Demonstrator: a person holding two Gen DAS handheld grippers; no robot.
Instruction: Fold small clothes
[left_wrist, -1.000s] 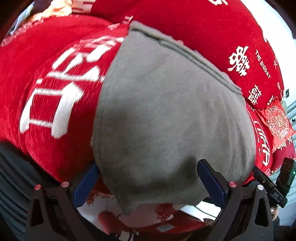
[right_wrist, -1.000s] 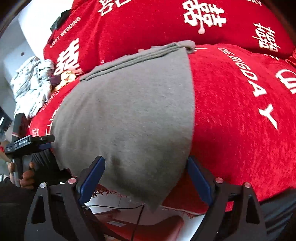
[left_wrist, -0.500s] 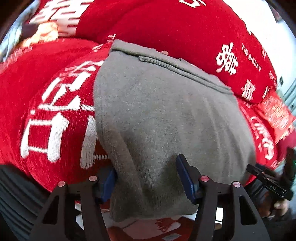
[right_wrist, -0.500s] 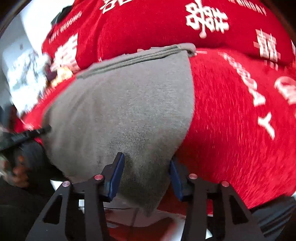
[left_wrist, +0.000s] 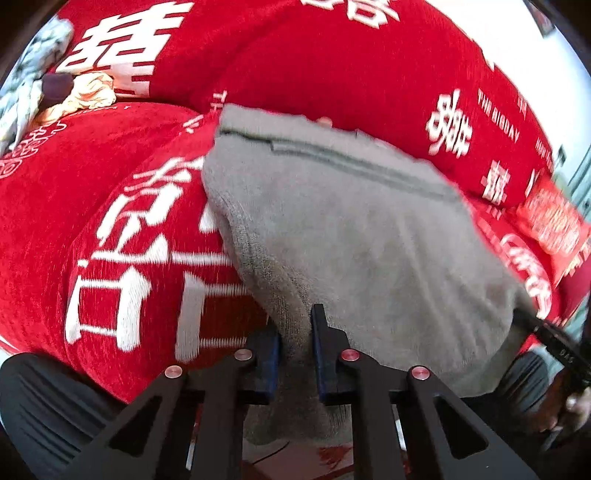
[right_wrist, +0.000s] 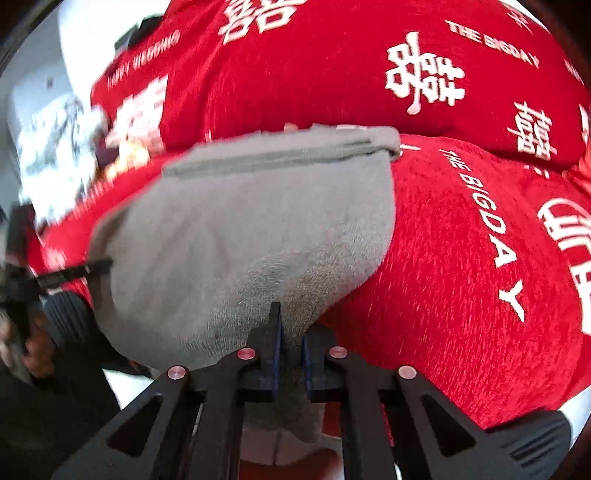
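Grey cloth (left_wrist: 369, 236) is lying on a red cushion (left_wrist: 110, 221). Both the left gripper (left_wrist: 297, 354) and the right gripper (right_wrist: 291, 350) are closing, pinching its near corners at six o'clock. Only the left view is showing crumpled clothes (left_wrist: 88, 92) at ten o'clock. A second ago both sets of jaws were gaping.
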